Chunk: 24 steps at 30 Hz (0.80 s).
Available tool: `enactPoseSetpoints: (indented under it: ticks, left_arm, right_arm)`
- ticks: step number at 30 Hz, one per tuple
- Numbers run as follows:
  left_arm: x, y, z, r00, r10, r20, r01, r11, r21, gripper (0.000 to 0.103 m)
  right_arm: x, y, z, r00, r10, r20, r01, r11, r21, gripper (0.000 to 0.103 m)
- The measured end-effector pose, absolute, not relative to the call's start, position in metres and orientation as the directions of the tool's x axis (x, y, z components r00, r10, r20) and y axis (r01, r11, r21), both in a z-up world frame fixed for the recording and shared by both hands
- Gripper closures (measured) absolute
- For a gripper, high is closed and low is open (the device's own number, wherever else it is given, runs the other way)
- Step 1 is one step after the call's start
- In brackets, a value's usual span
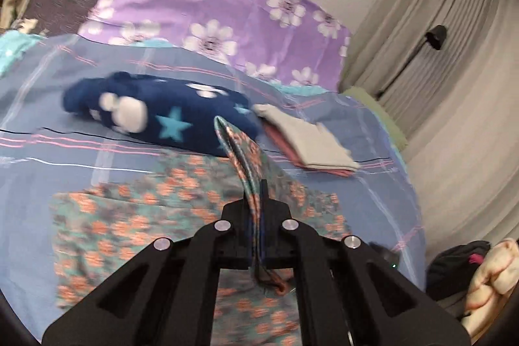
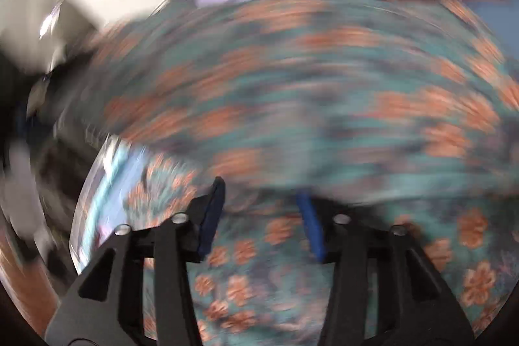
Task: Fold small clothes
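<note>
A: Big picture first: a bed [image 1: 48,151] under a blue plaid sheet, purple flowered pillow [image 1: 207,5] at the head, and the floral cloth [image 1: 136,216] spread across the near part of the sheet.

B: That cloth is the job. Behind it lie a navy star blanket [image 1: 155,115] and a grey-on-pink folded stack [image 1: 311,148], just beside each other.

A: The left gripper [image 1: 256,200] is clamped on a doubled edge of the cloth, lifting a loop off the sheet.

B: And the right gripper [image 2: 259,209]? Jaws apart, blue pads [image 2: 212,216] showing, cloth billowing right in front. Released, I'd say, though that view is badly smeared.

A: So we're mid-fold, by my read: one edge raised, ready to carry across.

B: Next move calls for a pinch by the right on the matching edge, then both laying it over evenly.

A: Any labels or writing?

B: None legible anywhere.
</note>
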State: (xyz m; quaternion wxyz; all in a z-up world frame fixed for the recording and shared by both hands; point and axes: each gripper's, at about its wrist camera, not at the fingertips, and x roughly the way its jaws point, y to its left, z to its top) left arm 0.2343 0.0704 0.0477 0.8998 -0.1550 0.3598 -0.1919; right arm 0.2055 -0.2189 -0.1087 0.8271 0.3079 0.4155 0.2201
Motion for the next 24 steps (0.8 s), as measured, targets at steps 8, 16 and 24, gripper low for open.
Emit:
enactPoseSetpoints:
  ticks: [8, 16, 24]
  left_arm:
    - [0.233, 0.151, -0.002, 0.674, -0.293, -0.678, 0.040, 0.931, -0.363, 0.100]
    - [0.234, 0.176, -0.067, 0.594, -0.136, -0.793, -0.071, 0.973, -0.219, 0.084]
    - [0.205, 0.143, -0.045, 0.711, -0.116, -0.694, 0.012, 0.988, -0.153, 0.077]
  right_arm:
    - [0.206, -0.208, -0.105, 0.569, 0.580, -0.582, -0.143, 0.767, 0.625, 0.071]
    - [0.204, -0.209, -0.106, 0.568, 0.583, -0.581, -0.146, 0.766, 0.625, 0.070]
    - [0.203, -0.200, -0.102, 0.580, 0.554, -0.597, -0.152, 0.793, 0.589, 0.070]
